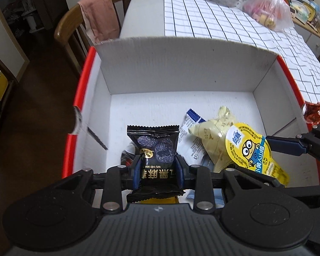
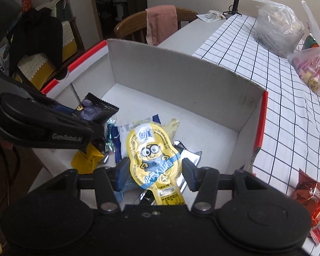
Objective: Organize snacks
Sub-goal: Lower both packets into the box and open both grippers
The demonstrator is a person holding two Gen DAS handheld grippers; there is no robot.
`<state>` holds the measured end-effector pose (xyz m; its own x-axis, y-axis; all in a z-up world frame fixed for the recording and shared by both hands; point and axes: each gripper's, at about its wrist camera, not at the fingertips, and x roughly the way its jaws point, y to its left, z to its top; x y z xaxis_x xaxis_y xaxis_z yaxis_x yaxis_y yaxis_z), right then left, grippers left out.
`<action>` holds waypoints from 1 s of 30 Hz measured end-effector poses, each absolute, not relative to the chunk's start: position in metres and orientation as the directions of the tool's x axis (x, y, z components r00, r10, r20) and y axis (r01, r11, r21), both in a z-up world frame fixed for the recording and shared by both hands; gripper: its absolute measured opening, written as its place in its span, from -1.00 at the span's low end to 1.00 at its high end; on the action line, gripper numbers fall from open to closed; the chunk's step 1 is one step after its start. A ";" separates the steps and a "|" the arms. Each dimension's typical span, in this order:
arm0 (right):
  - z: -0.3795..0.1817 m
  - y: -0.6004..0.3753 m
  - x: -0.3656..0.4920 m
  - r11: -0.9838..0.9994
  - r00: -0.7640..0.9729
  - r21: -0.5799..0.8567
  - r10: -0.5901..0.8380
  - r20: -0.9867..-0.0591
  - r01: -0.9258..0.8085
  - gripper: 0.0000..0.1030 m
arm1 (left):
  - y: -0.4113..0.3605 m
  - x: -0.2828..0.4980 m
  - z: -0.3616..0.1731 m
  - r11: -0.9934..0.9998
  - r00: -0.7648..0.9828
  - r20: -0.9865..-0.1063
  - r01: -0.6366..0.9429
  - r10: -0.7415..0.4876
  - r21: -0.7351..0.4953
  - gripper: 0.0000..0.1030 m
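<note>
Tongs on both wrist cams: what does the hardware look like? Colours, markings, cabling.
Both tongs are matte black plastic: the left tongs and right tongs each carry blue finger pads, black linkage bars with silver rivets, and two round housings on the body. The left body shows a white "GenRobot.AI" marking on its side. A dark cable hangs beneath it. No sleeves are visible.

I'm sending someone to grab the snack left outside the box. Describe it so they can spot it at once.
Start at the big white cardboard box with red edges on the checked tablecloth. Just past the box's right wall, lying on the cloth, is a crinkled red foil snack packet. It is the only red packet and the only snack outside the box; the yellow cartoon pack and black packet are held in grippers over the box.
</note>
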<state>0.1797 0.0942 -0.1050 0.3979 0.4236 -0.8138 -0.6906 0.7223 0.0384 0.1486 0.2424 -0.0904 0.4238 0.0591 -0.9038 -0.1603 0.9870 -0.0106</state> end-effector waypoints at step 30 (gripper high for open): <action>-0.085 0.080 0.177 0.739 0.402 0.109 0.477 -0.781 -0.665 0.31 | 0.241 0.136 -0.080 0.989 0.472 -0.881 -0.146 0.042 -0.031 0.06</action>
<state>0.1770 0.0801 -0.0848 0.4023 0.4771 -0.7814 -0.6650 0.7389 0.1088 0.1360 0.2411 -0.0801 0.4720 0.0421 -0.8806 -0.1459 0.9888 -0.0309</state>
